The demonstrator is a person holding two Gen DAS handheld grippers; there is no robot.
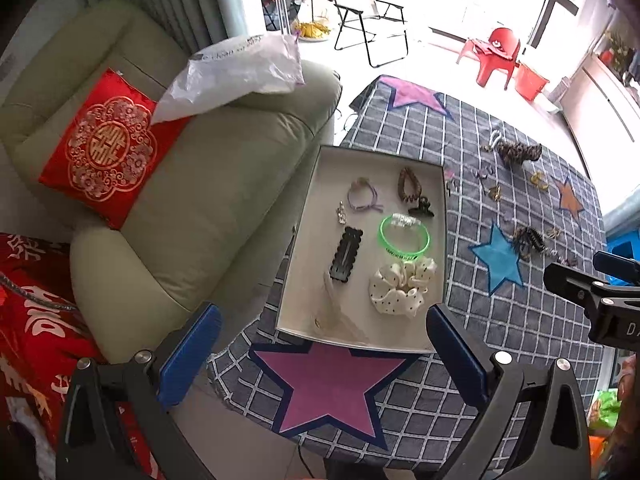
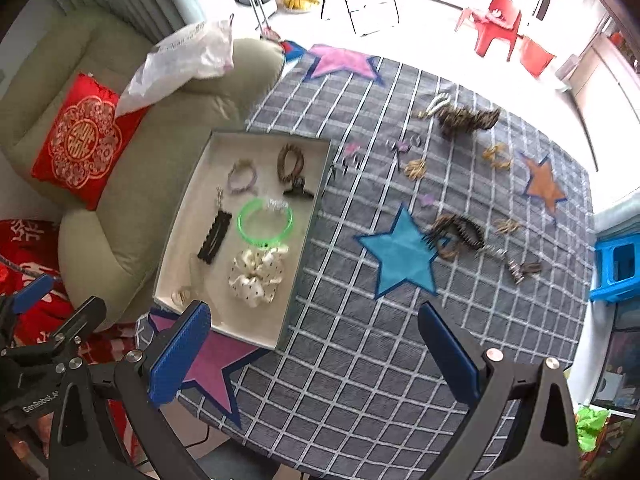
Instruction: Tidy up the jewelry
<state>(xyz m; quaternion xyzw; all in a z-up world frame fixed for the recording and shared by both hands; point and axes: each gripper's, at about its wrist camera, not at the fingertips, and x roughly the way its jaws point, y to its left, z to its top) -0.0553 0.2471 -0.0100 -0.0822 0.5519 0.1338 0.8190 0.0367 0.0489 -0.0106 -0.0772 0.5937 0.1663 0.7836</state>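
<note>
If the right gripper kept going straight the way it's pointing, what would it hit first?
Probably the bare checked tablecloth just ahead of the open right gripper, between the box and the blue star. Depth is uncertain.

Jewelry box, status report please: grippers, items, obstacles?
Left gripper and right gripper open, empty. Box partly filled; loose clips remain on cloth. Nothing blocking.

Home living room: sofa (image 1: 168,184), cushion (image 1: 108,148)
</note>
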